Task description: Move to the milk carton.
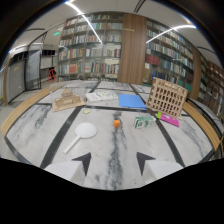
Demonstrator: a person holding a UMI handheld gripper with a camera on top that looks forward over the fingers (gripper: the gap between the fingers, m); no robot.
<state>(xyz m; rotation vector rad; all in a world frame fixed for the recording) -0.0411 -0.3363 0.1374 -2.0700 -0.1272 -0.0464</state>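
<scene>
table [105, 145] white marble, black stripes | cube [116, 123] orange | folder [132, 101] blue

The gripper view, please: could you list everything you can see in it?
Paddle: one, white, ahead of the left finger.
Small block: one, orange, mid-table.
Green-printed item: one, white and green, right of the block; possibly the carton, cannot tell.
Flat item: one, pink, beside the wooden model.
Wooden lattice model: one, tan, far right.
Folder: one, blue, far centre.
Table: one, white marble, dark strips.
Gripper: one, dark fingertips, open, holding nothing.
</scene>
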